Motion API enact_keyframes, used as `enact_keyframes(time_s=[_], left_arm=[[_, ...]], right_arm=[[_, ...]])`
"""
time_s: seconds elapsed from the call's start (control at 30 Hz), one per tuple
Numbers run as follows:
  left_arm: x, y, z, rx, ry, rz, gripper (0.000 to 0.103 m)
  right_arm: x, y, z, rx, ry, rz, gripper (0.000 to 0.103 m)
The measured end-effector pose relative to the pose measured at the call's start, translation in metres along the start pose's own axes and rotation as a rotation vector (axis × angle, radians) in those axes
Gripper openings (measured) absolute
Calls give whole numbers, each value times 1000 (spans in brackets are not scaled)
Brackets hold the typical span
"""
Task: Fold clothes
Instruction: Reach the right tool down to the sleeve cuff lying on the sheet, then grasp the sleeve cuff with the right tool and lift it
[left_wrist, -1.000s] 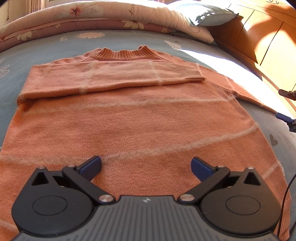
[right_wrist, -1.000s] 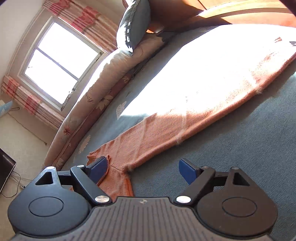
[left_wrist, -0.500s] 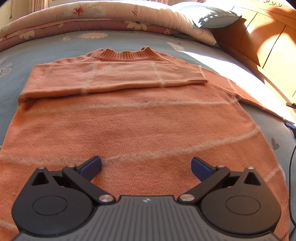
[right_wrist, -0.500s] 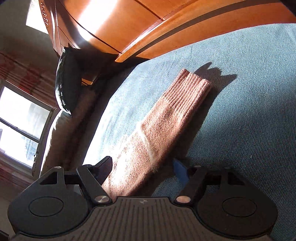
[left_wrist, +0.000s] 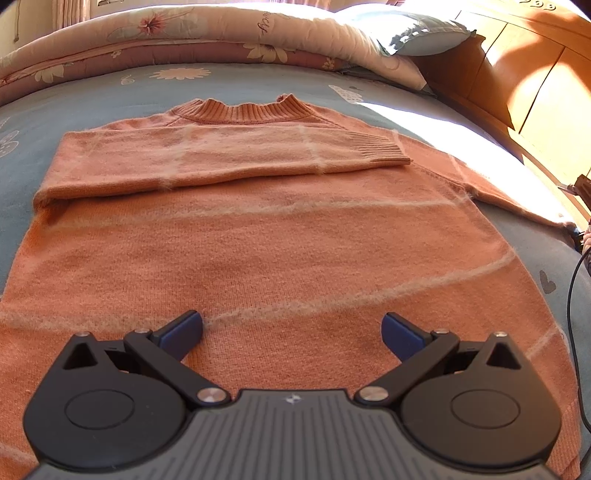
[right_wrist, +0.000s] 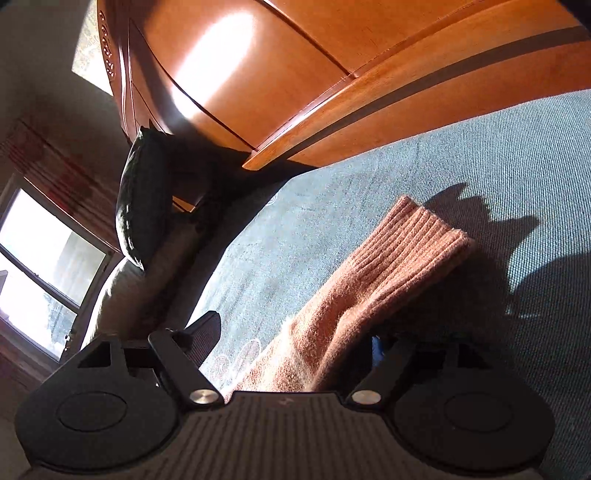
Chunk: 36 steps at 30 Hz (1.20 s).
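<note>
— On the blue bedspread (left_wrist: 258, 79), how many garments are seen?

— One orange knitted sweater (left_wrist: 258, 236) is laid flat, front up, its ribbed collar (left_wrist: 240, 109) pointed toward a rolled floral quilt (left_wrist: 166, 33). One sleeve (left_wrist: 207, 158) is already folded across the chest, its ribbed cuff (left_wrist: 380, 149) ending near the opposite shoulder. The other sleeve (right_wrist: 332, 310) is stretched outward toward a glossy wooden headboard (right_wrist: 295, 74). One pillow (left_wrist: 410, 31) is propped at the quilt's end.

— How are the two grippers posed?

— The left gripper (left_wrist: 291, 326) is held low over the sweater's lower body, pointed toward the collar; its blue-padded fingers (left_wrist: 183, 330) are spread wide, with nothing between them. The right gripper (right_wrist: 291, 339) is aimed along the outstretched sleeve, toward its ribbed cuff (right_wrist: 413, 240). The sleeve is passed between the parted jaws, but no clamping is seen, so the fabric is straddled rather than gripped.

— And the textures?

— Fuzzy knit with thin pale stripes is noted on the sweater, a fine weave on the bedspread. A hard shadow is cast beside the cuff in the right wrist view.
</note>
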<state>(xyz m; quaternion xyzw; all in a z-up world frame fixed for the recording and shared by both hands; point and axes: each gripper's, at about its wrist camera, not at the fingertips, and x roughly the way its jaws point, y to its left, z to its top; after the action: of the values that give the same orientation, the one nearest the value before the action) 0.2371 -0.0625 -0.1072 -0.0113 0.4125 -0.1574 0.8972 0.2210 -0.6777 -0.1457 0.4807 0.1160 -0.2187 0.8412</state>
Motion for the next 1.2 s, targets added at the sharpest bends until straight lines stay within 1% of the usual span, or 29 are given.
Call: enact_keyframes(time_s=[0.03,0.07,0.1,0.13,0.17,0.2,0.23,0.27,0.3,0.37,0.53,0.6,0.73,0.83,0.93,1.0,1.07,1.13,1.2], left_arm=[[0,1,0,-4,0,-4,102],[-1,2,0,-6,0,-9,102],[-1,3,0,-9,-1,-15,102],[-1,4,0,-11,-2,-21,102],[-1,5,0,-10,-3,-25,102],[-1,5,1,-7,-3,-26,102],[0,5,1,-3,-1,-26,102],[0,4,2,3,4,-26,102],[0,4,2,9,9,-26,102],[1,4,5,21,29,-34,102],[-1,14,21,-20,87,-91,102],[-3,19,28,-21,75,-109,102],[-5,26,38,23,39,-107,102],[-3,31,41,42,20,-114,102],[0,36,41,53,1,-127,102],[1,42,39,50,-22,-143,102],[3,47,38,41,-25,-151,102],[3,54,37,25,-14,-123,102],[0,62,37,4,-35,-111,102]], right_arm=[[-2,1,-2,-20,2,-7,79],[-4,1,-4,-41,5,-14,75],[-5,2,-6,-55,10,-27,67],[-10,-1,-8,-59,17,-27,63],[-15,-4,-10,-63,24,-27,56],[-16,-8,-10,-71,30,-40,45],[-17,-11,-10,-78,36,-53,37],[-19,-15,-10,-86,42,-66,13],[-19,-18,-8,-74,50,-62,8],[-20,-24,-5,-47,66,-52,8],[-18,4,-4,-140,86,-122,8],[-19,15,-4,-164,86,-127,8],[-24,43,-4,-234,82,-125,8],[-25,69,-7,-295,89,-121,8],[-24,103,-15,-369,96,-110,8],[-21,129,-27,-421,110,-95,8],[-18,151,-40,-464,124,-82,8],[-15,172,-54,-506,139,-68,8],[-12,193,-67,-549,154,-55,8]])
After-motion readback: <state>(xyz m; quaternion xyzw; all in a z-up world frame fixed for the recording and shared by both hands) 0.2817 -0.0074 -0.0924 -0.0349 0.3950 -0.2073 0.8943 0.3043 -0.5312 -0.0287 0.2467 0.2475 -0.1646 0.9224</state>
